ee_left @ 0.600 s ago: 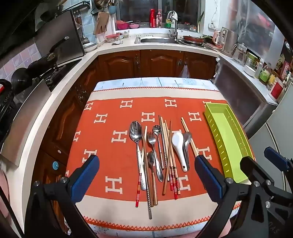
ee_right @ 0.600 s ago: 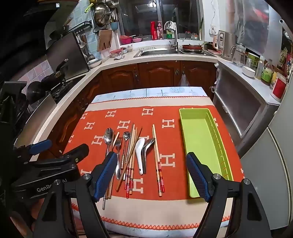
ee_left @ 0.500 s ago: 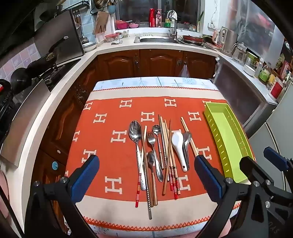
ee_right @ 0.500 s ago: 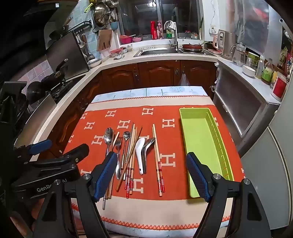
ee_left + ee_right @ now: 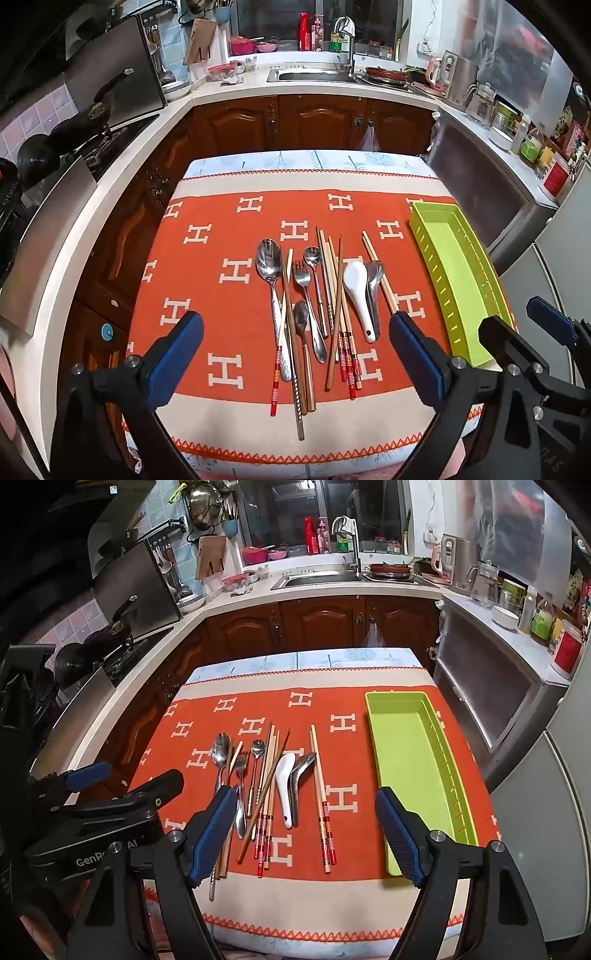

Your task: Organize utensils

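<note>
A heap of utensils lies on the orange cloth [image 5: 229, 236]: a large steel spoon [image 5: 269, 263], a fork [image 5: 302, 277], a white ceramic spoon [image 5: 357, 291], a steel ladle-spoon [image 5: 374, 280] and several wooden chopsticks [image 5: 337, 310]. A long green tray [image 5: 448, 273] lies empty to their right. My left gripper [image 5: 295, 358] hovers open above the near end of the heap. My right gripper [image 5: 308, 834] also stands open, over the chopsticks [image 5: 322, 794] and the white spoon [image 5: 285, 775], left of the green tray [image 5: 406, 760]. Neither holds anything.
The table [image 5: 295, 162] stands in a kitchen, with wooden cabinets [image 5: 314, 118] and a sink [image 5: 310, 75] behind it. A stove with pans [image 5: 92, 122] is on the left. A counter with jars [image 5: 517, 136] runs along the right.
</note>
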